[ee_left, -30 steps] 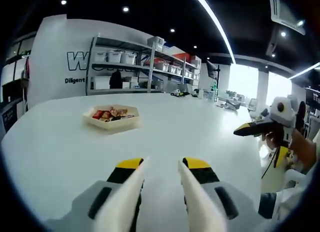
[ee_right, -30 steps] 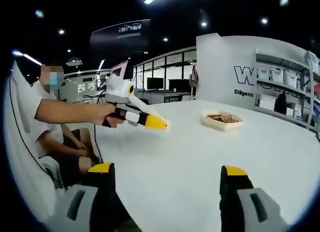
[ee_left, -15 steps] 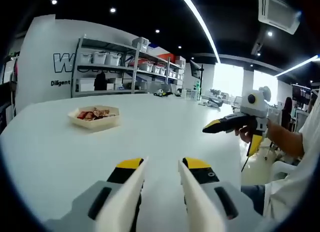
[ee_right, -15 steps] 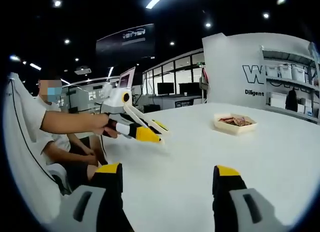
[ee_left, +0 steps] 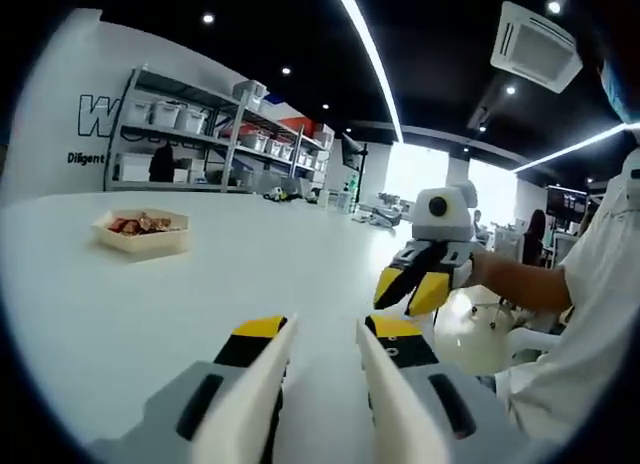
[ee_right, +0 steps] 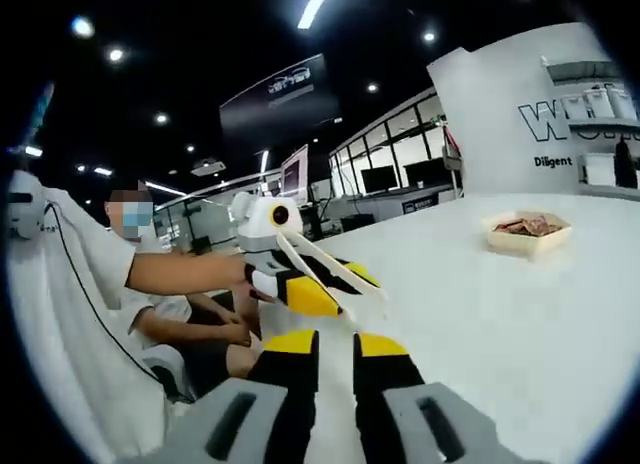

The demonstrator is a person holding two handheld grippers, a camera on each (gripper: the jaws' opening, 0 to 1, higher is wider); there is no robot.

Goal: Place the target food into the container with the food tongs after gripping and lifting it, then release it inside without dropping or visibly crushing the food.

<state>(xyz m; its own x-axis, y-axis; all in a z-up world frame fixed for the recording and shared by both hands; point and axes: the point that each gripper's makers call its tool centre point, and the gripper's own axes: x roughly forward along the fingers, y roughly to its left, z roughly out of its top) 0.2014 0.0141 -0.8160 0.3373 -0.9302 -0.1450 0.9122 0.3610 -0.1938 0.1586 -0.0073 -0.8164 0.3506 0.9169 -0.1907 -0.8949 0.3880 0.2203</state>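
A pale hexagonal tray (ee_left: 140, 234) with reddish-brown food pieces sits far off on the white table (ee_left: 250, 274); in the right gripper view the same tray (ee_right: 527, 236) lies at the far right. My left gripper (ee_left: 327, 329) holds the white food tongs (ee_left: 262, 384), whose arms run along its yellow-tipped jaws with a gap between them. From the right gripper view, the left gripper (ee_right: 335, 289) hovers over the table edge, held by a hand. My right gripper (ee_right: 335, 342) is shut with nothing in it. It hangs just right of the left one as the right gripper (ee_left: 410, 289).
A seated person in a white shirt (ee_right: 110, 284) is at the table's near edge. Metal shelves with bins (ee_left: 190, 134) stand behind the table beside a white wall. The table surface between the grippers and the tray is bare.
My right gripper's jaws have gone from wide apart to shut. The right gripper has moved in close beside the left one. Both cameras swung, shifting the tray in each view.
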